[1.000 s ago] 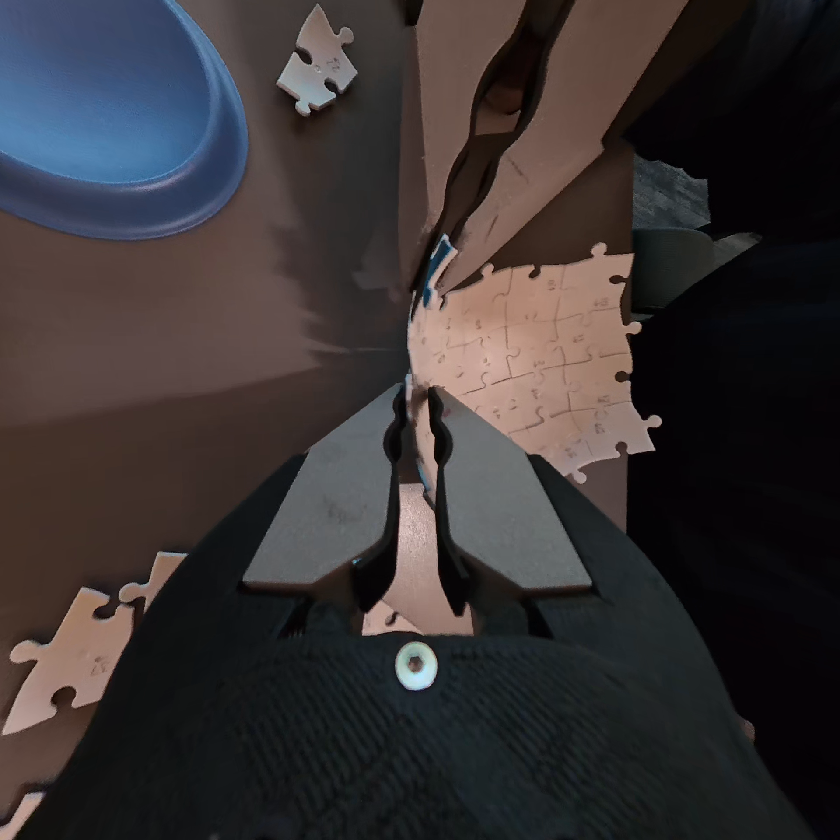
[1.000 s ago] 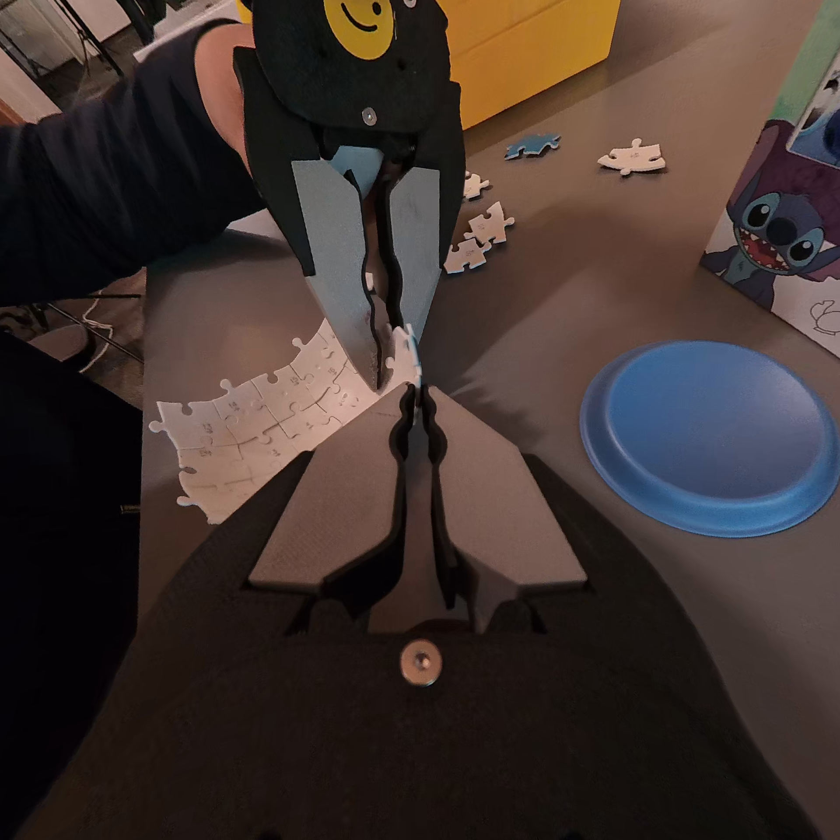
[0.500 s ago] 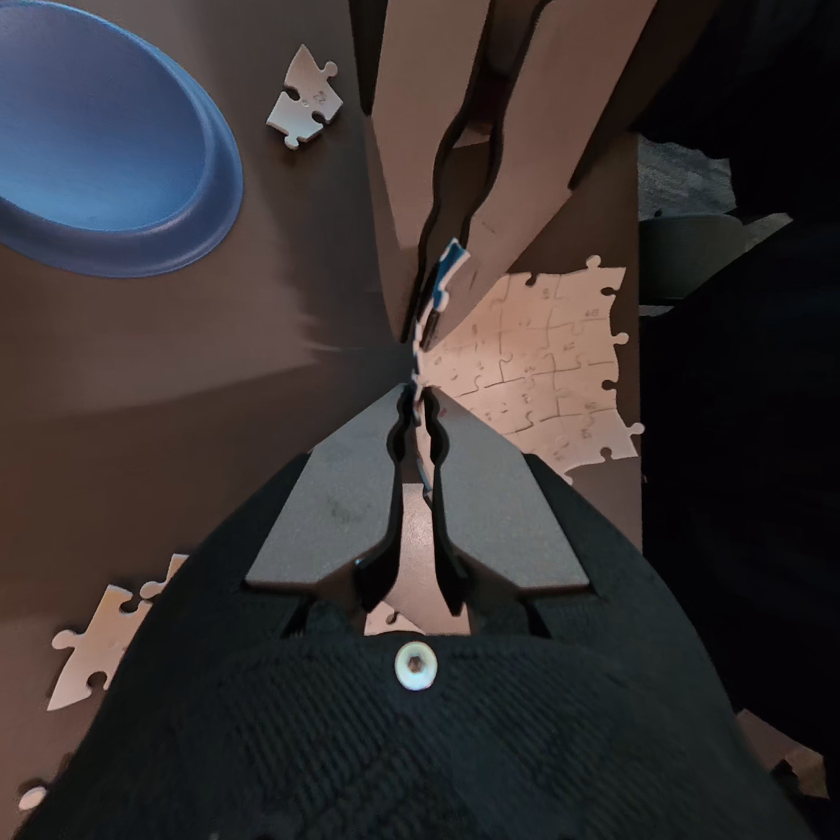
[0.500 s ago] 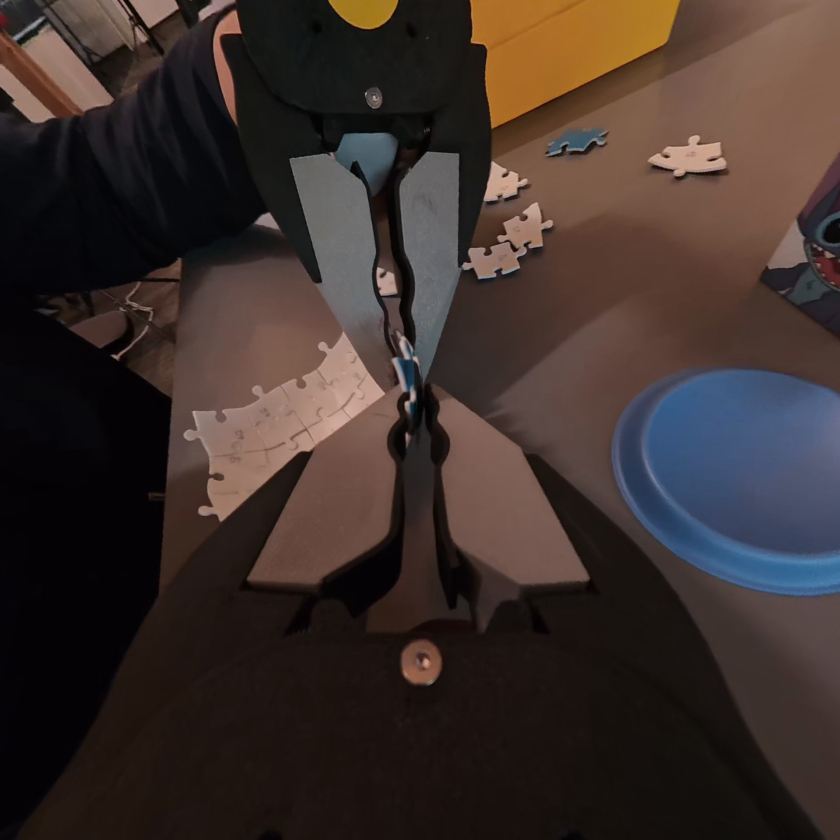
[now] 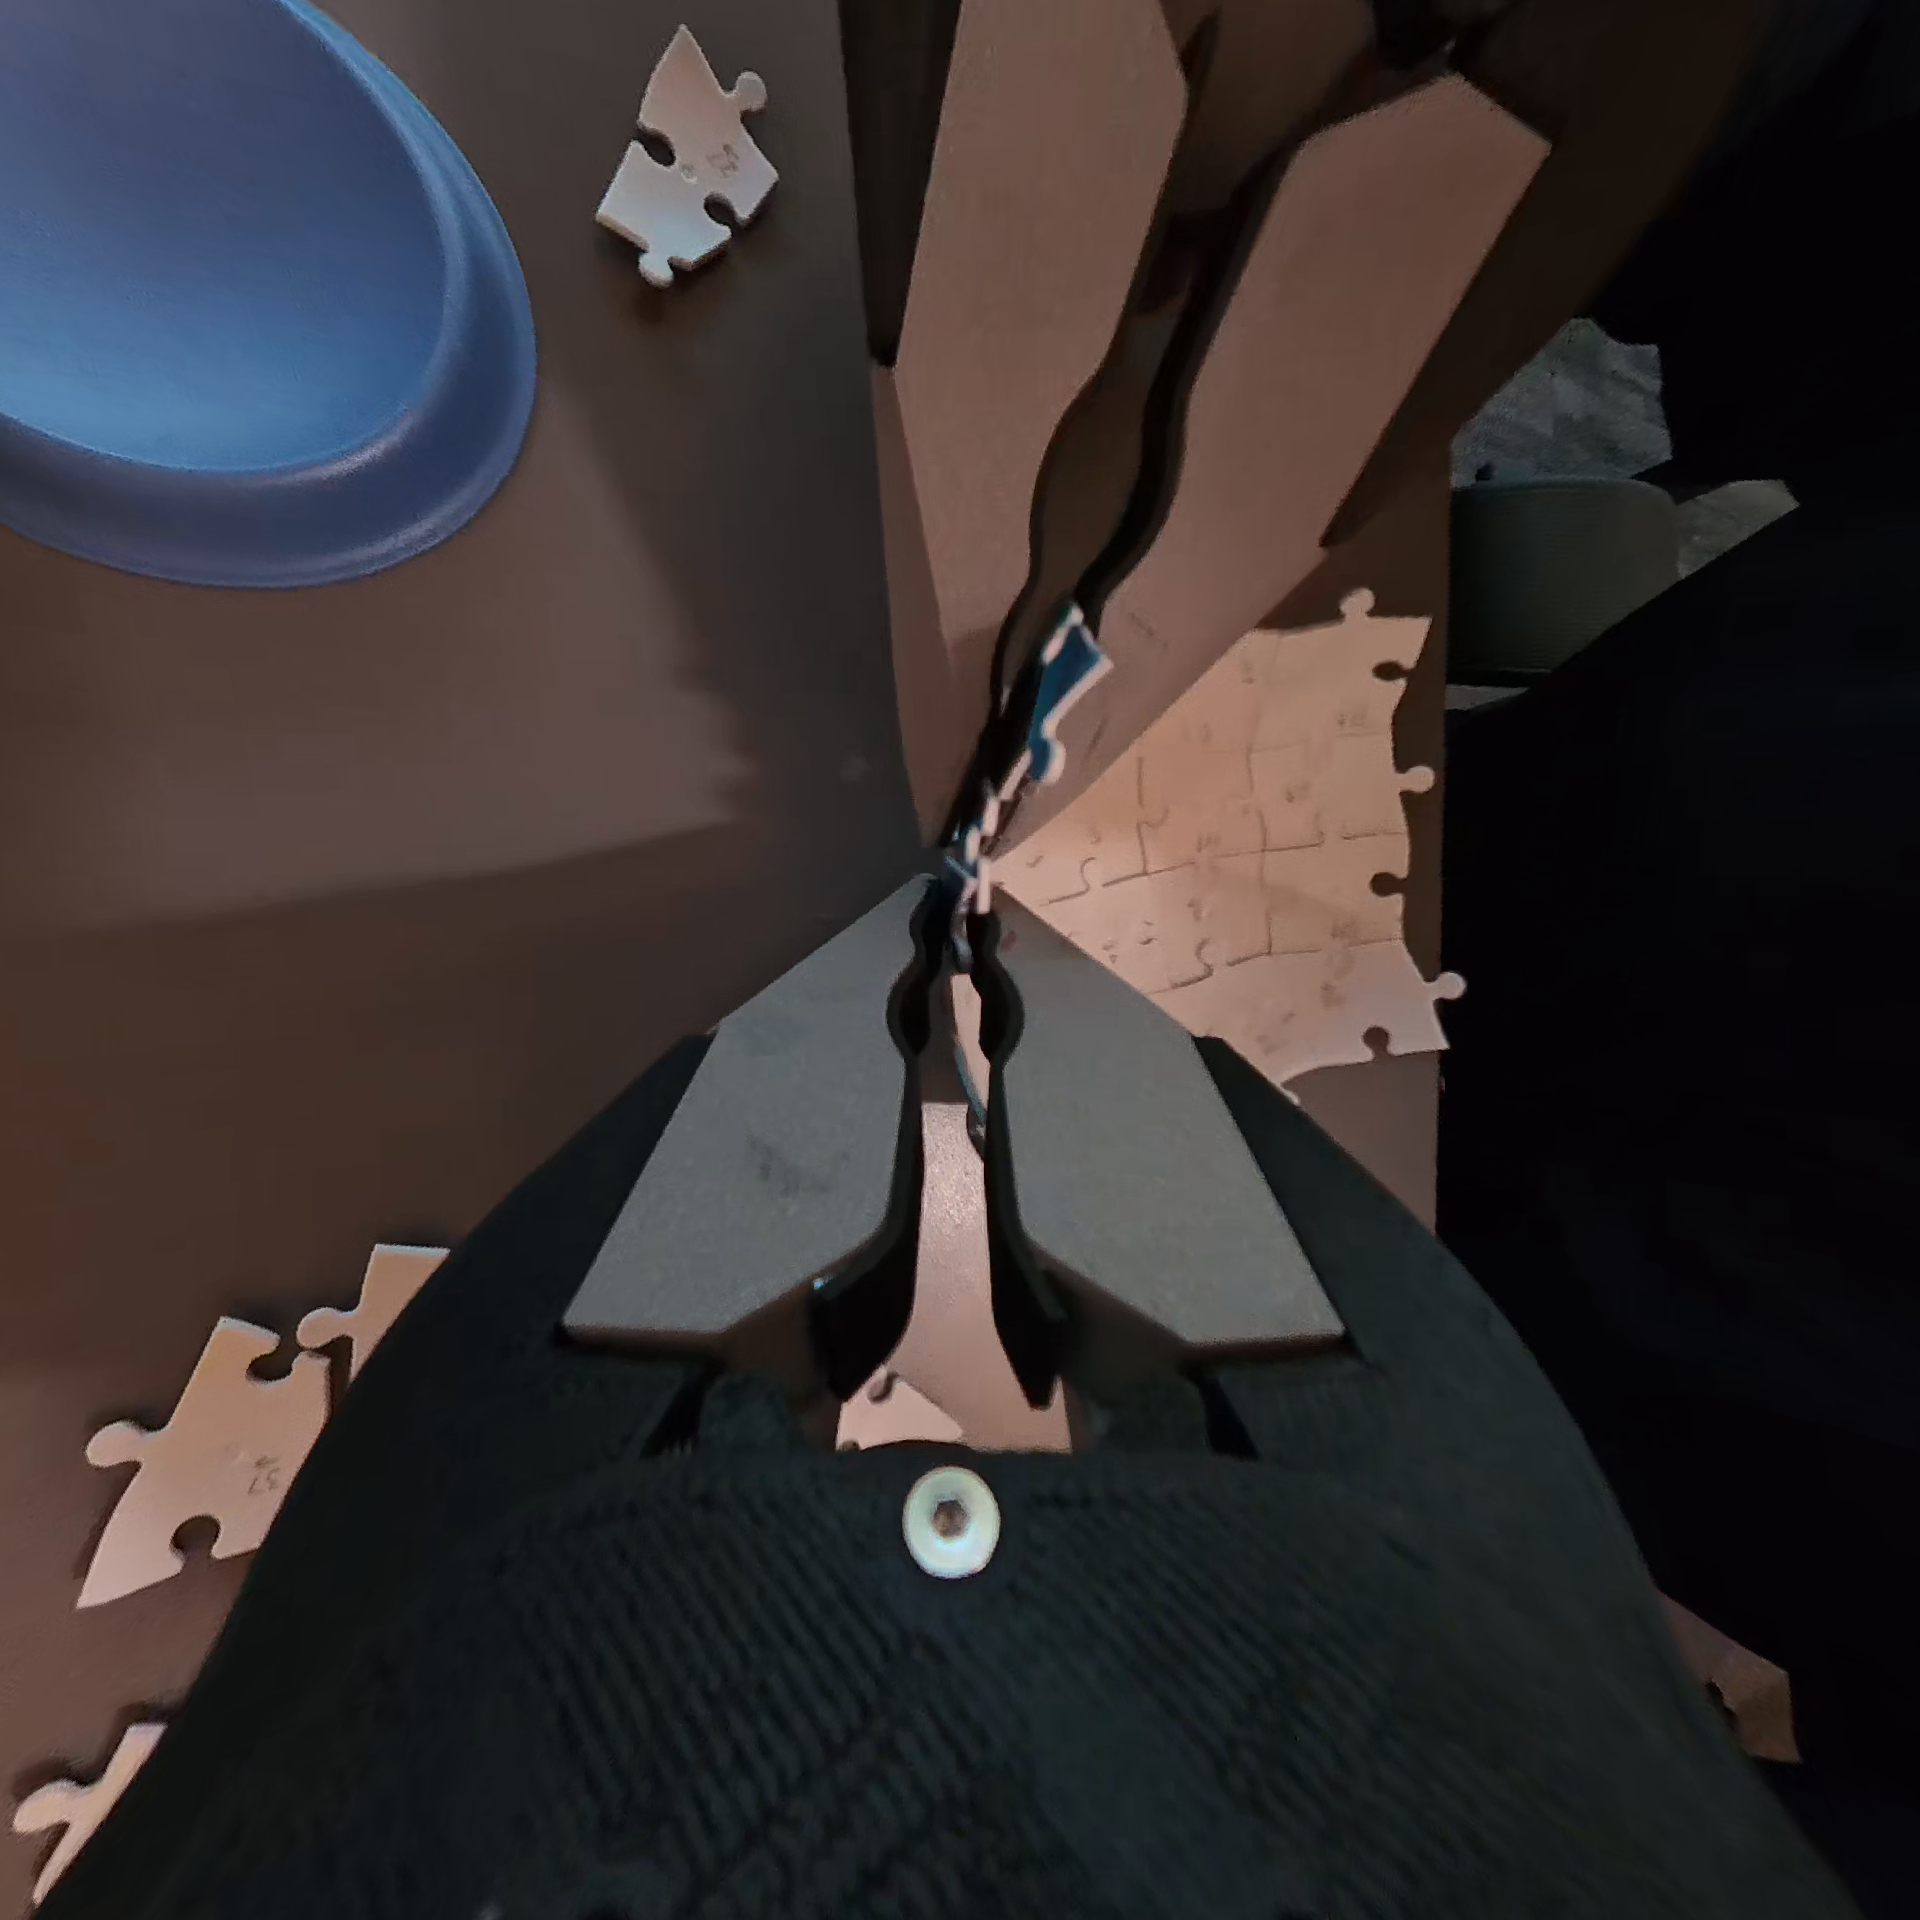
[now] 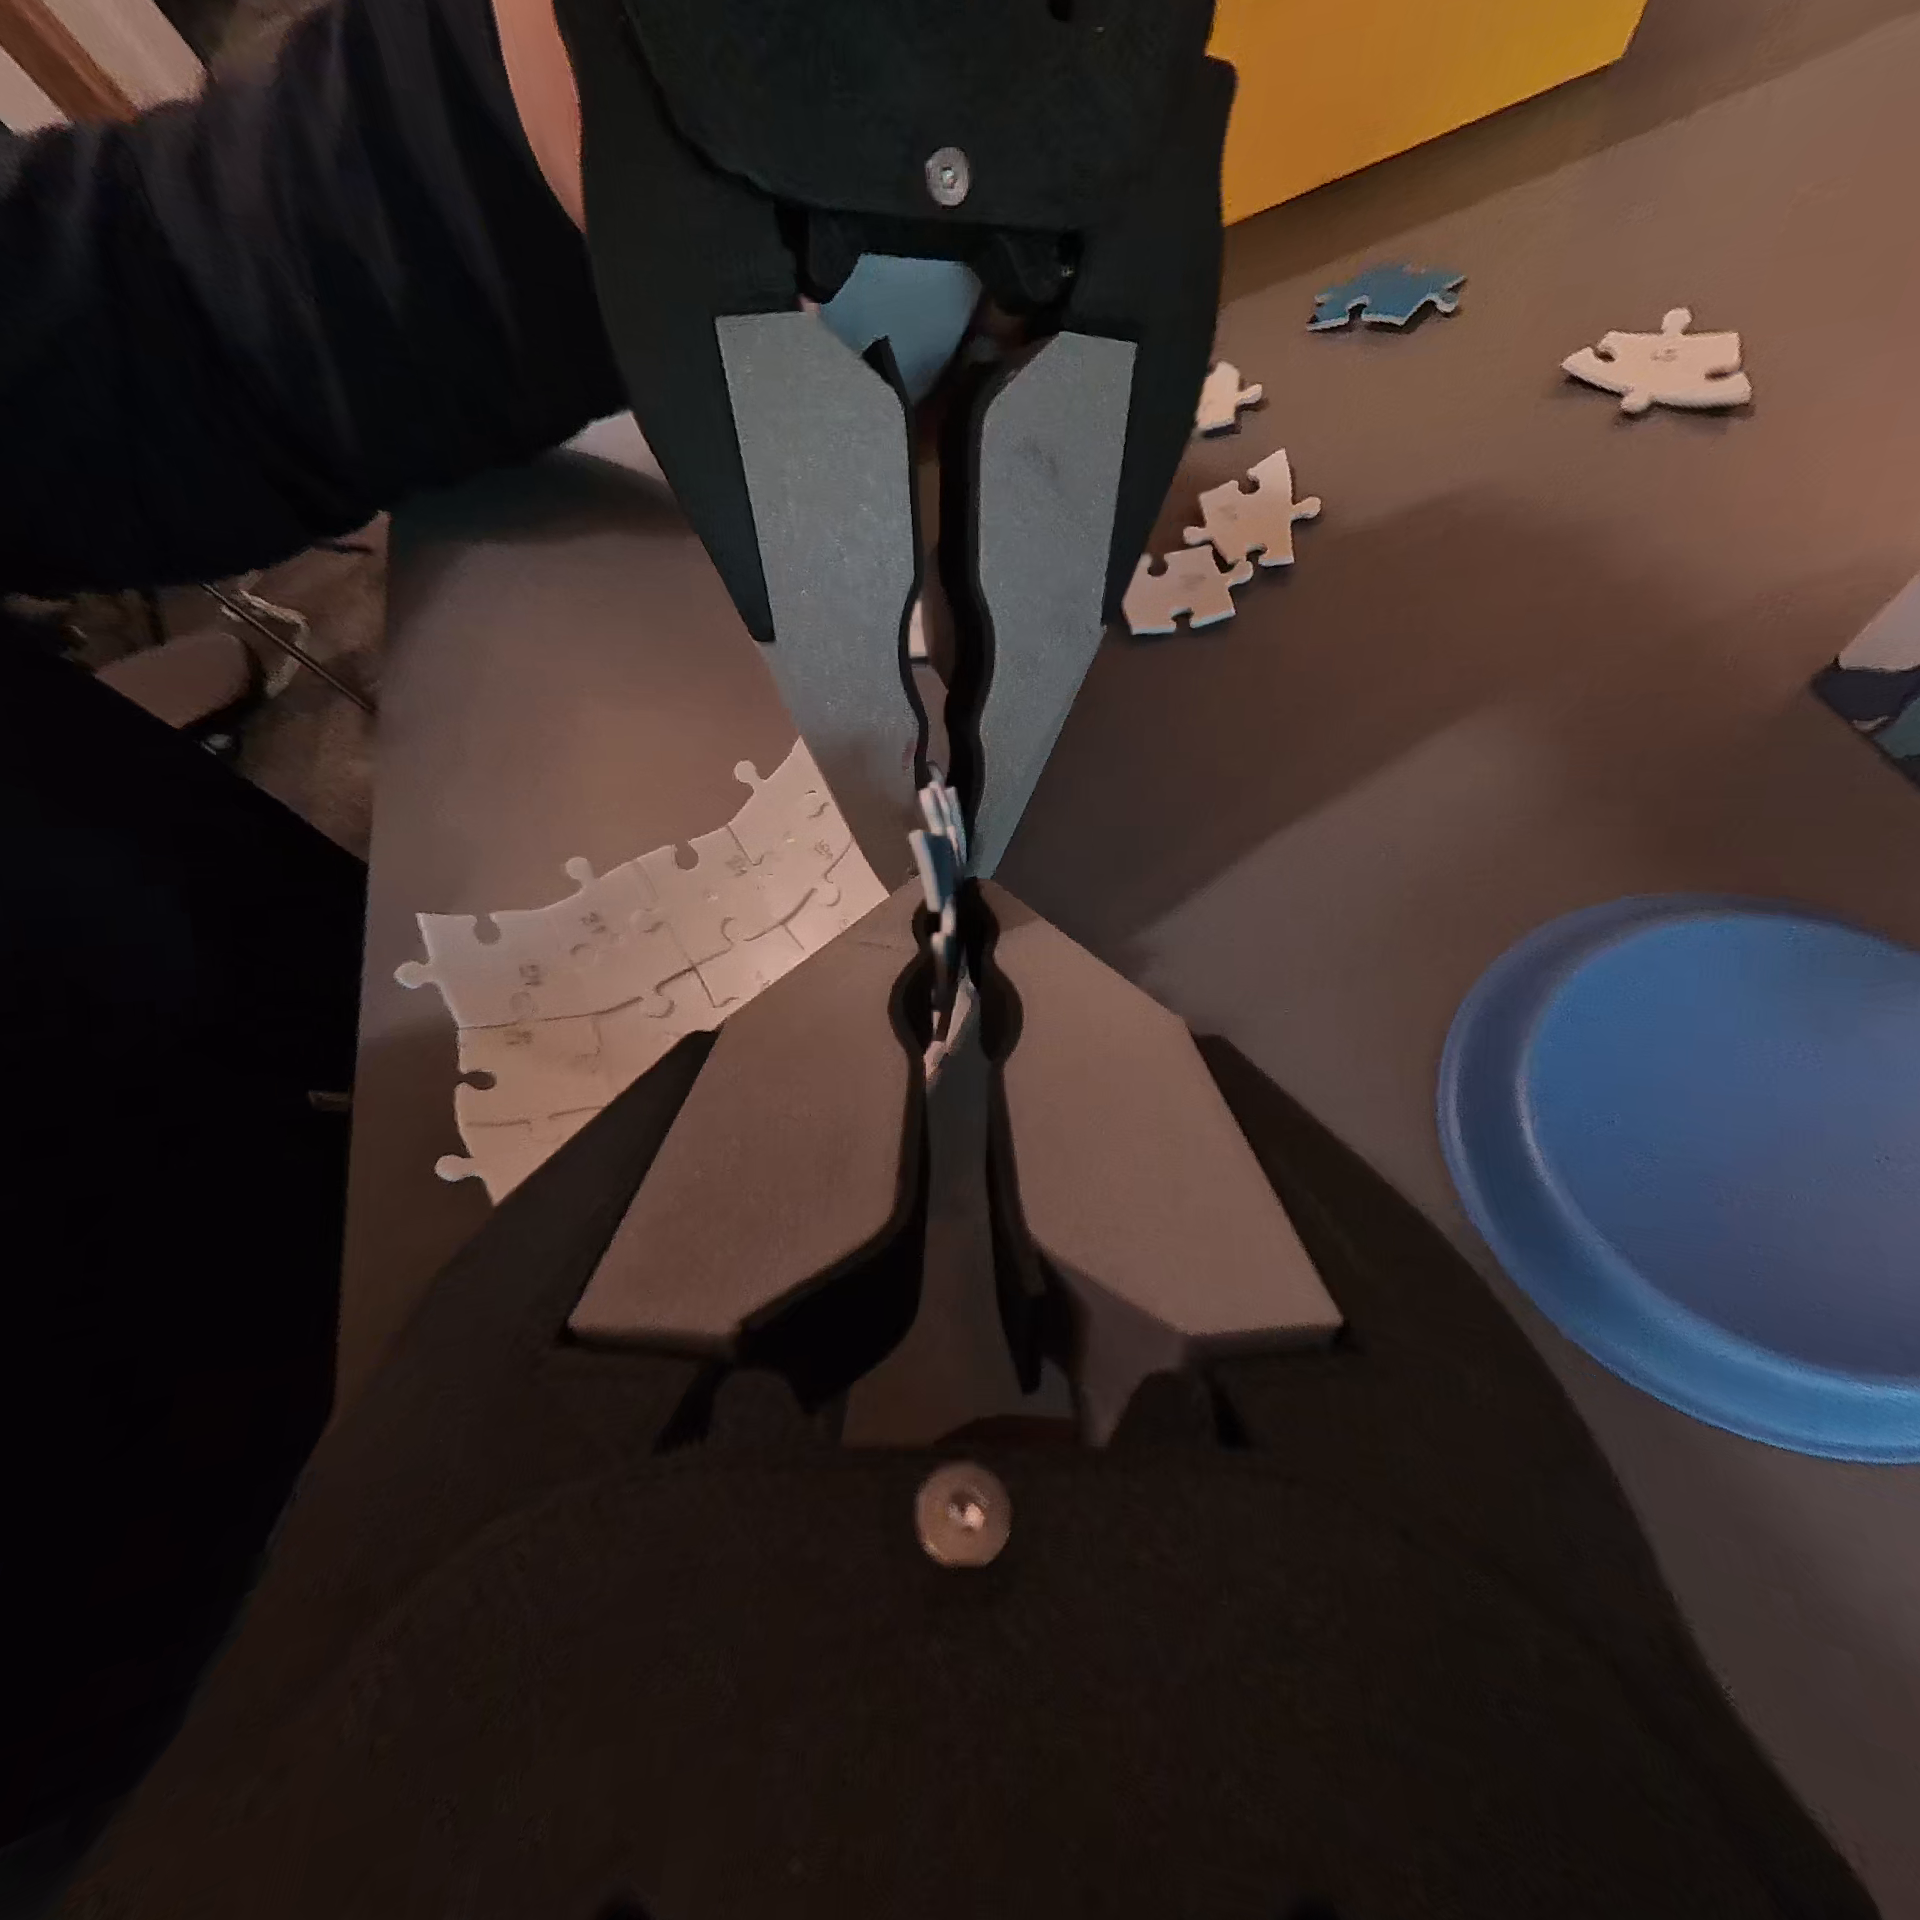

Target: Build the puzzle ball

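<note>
Both hand-held grippers (image 5: 951,909) apparently pinching puzzle piece (image 5: 1060,696).

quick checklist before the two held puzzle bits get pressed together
1. Left gripper jaws shut on its puzzle piece: ok.
2. Right gripper jaws shut on its piece: ok.
3. Tabs lined up with sockets: cannot tell, edges seen end-on.
4. Both pieces lifted off the table: ok.
5. Assembled sheet lying flat, apart from the jaws: ok.
6. Blue dish out of the way: ok.

place: indoor tabletop workspace, exact kind unclear | evidence: grey table (image 6: 1351,831), yellow bin (image 6: 1403,94), stand legs on floor (image 6: 281,644)
</note>
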